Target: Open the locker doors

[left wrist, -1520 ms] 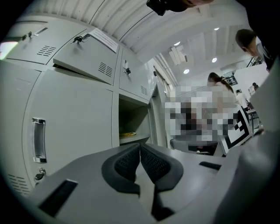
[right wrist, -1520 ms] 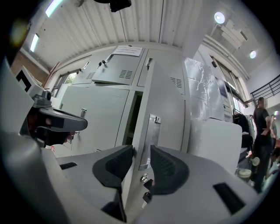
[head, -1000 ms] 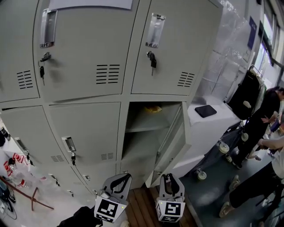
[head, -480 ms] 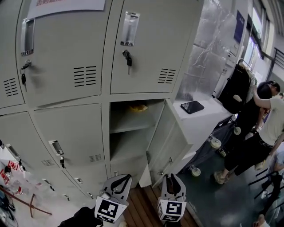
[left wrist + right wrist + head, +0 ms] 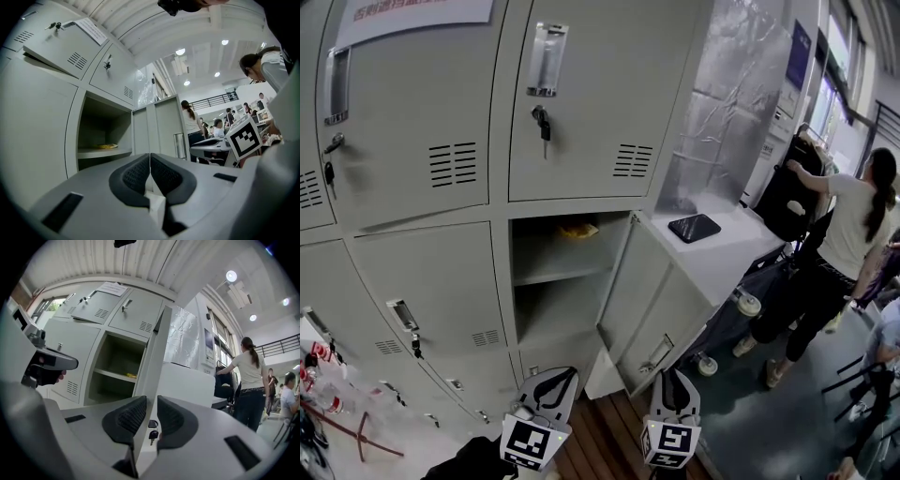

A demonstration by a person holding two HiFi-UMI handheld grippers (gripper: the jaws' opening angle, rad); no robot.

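My right gripper (image 5: 151, 401) shows only a narrow gap. Its jaws have just been closing, and the open locker door (image 5: 152, 362) runs edge-on through that gap, its key (image 5: 153, 433) hanging there; I cannot tell whether the pads touch it. My left gripper (image 5: 150, 157) is pressed together on nothing, low before the lockers. The door stands swung out to the right of its compartment (image 5: 553, 309) — a yellow thing (image 5: 578, 229) lies on the shelf inside. The upper door (image 5: 581, 103) above it is closed.
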